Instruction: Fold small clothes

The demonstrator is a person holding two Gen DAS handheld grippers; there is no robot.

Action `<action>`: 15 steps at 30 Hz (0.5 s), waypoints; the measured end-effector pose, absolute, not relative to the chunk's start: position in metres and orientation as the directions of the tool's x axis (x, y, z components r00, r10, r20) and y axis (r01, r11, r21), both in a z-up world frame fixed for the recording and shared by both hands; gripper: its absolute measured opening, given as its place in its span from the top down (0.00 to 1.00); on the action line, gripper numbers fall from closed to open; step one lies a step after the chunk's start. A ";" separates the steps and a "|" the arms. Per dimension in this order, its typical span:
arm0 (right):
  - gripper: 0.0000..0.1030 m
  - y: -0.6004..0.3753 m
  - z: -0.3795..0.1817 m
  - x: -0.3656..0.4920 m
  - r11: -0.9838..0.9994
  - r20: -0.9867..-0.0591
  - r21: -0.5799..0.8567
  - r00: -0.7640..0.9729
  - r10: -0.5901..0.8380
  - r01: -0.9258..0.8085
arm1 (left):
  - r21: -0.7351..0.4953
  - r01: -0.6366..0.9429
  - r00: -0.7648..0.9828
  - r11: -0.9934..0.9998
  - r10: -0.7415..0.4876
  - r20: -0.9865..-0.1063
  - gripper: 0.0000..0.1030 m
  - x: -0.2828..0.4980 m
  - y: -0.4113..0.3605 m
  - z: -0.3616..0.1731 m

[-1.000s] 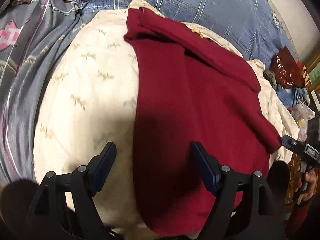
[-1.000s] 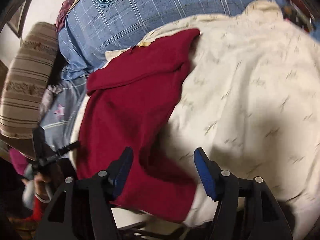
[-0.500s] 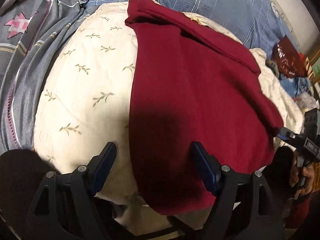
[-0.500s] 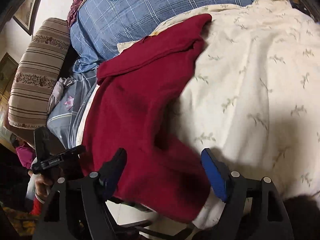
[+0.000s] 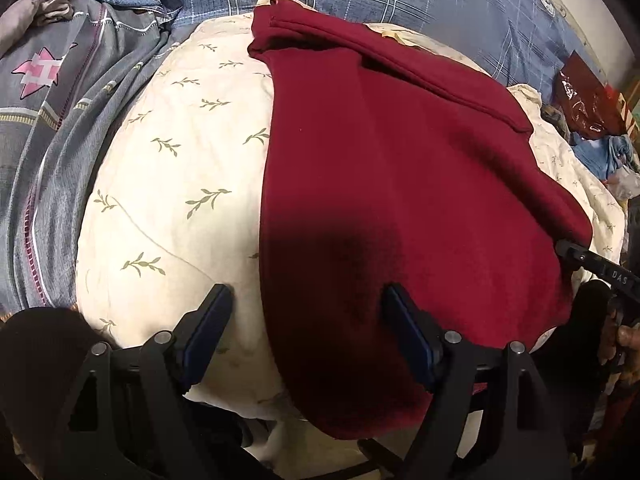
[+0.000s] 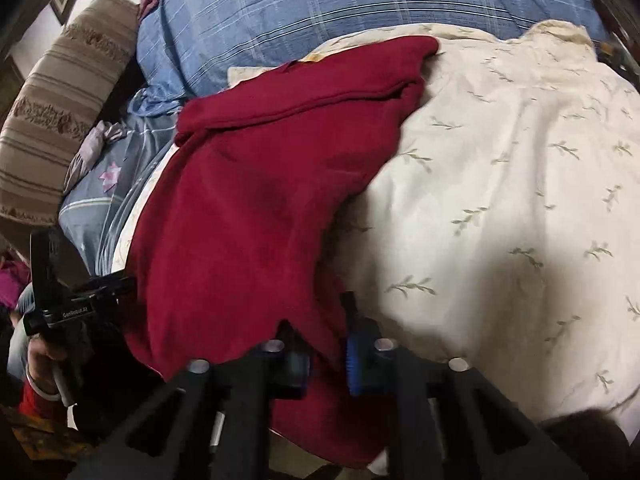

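Here, left gripper [image 5: 306, 334]: jaws spread, empty, straddling the garment's left edge.
Garment: a dark red knit garment [image 5: 400, 184] lies flat on the cream leaf-print bedding [image 5: 172, 184]; likely soft, light and limp, best taken at near hem corners.
Right gripper [image 6: 326, 354]: pressed together, pinching the near right hem.
Hidden: the hem droops past the bed edge; its far fold hides any sleeves.

A cream quilt with a leaf print [image 5: 168, 184] covers the bed. Behind it lies a blue plaid pillow [image 6: 320, 20]. A grey patterned sheet [image 5: 52, 128] borders the quilt. A striped brown cushion [image 6: 56, 120] rests beside the pillow.
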State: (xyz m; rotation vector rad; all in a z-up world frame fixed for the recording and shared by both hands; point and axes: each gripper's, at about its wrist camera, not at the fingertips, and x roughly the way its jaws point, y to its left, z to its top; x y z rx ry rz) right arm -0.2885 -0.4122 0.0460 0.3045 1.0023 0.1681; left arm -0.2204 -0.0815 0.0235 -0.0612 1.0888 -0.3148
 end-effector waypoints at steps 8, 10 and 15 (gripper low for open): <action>0.83 -0.433 0.041 -0.291 0.922 -0.806 0.381 0.514 0.294 0.069 | -0.189 0.220 0.429 0.957 -0.269 -0.862 0.23 -0.221 -0.086 0.024; 0.59 -0.436 0.044 -0.294 0.899 -0.787 0.431 0.520 0.331 0.079 | -0.195 0.217 0.424 0.957 -0.272 -0.864 0.23 -0.222 -0.086 0.024; 0.51 -0.434 0.042 -0.300 0.907 -0.798 0.418 0.501 0.335 0.060 | -0.188 0.214 0.424 0.959 -0.265 -0.866 0.23 -0.224 -0.086 0.023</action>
